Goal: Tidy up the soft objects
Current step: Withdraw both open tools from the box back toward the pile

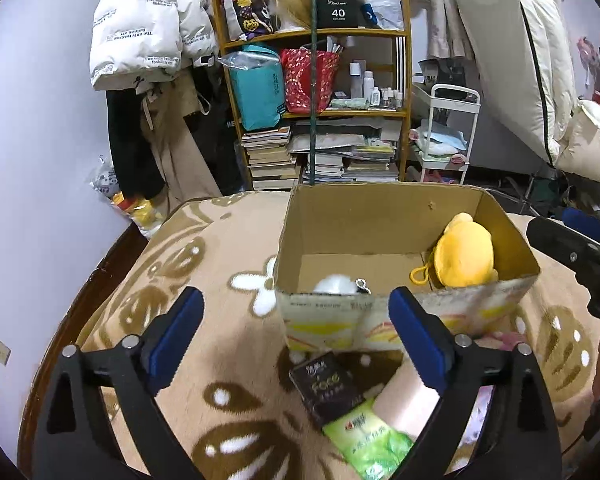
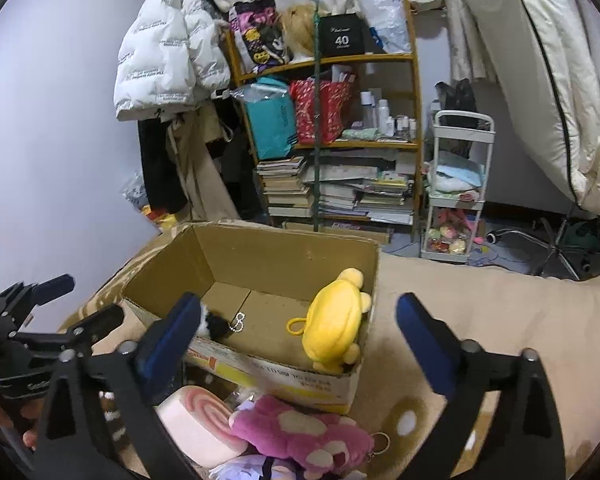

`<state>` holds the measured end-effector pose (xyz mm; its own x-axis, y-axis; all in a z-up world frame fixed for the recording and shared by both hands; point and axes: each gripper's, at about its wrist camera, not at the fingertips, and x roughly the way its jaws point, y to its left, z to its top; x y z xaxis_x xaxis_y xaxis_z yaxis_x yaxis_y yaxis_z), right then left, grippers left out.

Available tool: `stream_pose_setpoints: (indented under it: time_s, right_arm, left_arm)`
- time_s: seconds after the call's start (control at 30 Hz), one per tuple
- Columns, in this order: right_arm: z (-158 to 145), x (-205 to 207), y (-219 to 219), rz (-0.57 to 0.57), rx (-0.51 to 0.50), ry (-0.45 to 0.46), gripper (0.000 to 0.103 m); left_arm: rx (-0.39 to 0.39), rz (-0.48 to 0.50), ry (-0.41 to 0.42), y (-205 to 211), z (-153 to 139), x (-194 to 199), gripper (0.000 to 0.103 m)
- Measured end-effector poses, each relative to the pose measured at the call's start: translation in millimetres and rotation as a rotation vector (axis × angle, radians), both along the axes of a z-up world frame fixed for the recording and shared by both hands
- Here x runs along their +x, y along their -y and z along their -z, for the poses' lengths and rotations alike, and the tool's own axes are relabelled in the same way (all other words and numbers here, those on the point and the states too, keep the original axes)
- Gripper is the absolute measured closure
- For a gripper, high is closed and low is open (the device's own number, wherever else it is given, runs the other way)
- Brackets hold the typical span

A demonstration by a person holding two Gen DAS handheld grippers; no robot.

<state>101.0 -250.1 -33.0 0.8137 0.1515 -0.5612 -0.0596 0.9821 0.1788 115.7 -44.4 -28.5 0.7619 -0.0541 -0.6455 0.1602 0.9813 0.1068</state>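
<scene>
An open cardboard box stands on a patterned blanket. Inside it lie a yellow plush at the right and a white-and-black fluffy keychain toy at the near left. In front of the box lie a black tissue pack, a green tissue pack, a pink roll-shaped plush and a magenta plush. My left gripper is open and empty, before the box. My right gripper is open and empty, above the box's near edge.
A wooden shelf with bags, bottles and stacked books stands behind the bed. A white puffer jacket hangs at the left. A white trolley stands right of the shelf. The blanket spreads right of the box.
</scene>
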Motion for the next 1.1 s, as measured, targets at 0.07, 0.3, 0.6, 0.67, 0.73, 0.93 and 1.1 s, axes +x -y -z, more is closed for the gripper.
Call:
stream_pose_setpoints:
  time_s: [0.07, 0.3, 0.6, 0.67, 0.73, 0.93, 1.1]
  right_arm:
    - [-3, -5, 0, 0.006, 0.005, -0.005, 0.000]
    - [-7, -29, 1, 0.021, -0.003, -0.046, 0.000]
    - [-9, -62, -4, 0.012, -0.001, -0.103, 0.000]
    - [-6, -67, -4, 0.018, 0.005, -0.118, 0.000]
    - [-4, -72, -4, 0.023, 0.018, -0.132, 0.000]
    - [6, -80, -7, 0.033, 0.048, -0.179, 0.000]
    - [15, -76, -9, 0.037, 0.073, -0.217, 0.000]
  left_arm:
    - [0.013, 0.002, 0.009, 0, -2, -8, 0.006]
    - [0.022, 0.028, -0.036, 3, 0, -42, 0.006]
    - [0.017, 0.015, -0.105, 7, 7, -74, 0.006]
    - [0.000, 0.007, -0.113, 4, 7, -80, 0.006]
    - [-0.012, -0.003, -0.117, 0, 6, -84, 0.006]
    - [-0.050, -0.032, -0.148, -10, 11, -85, 0.006]
    - [-0.058, -0.037, -0.175, -13, 18, -78, 0.006]
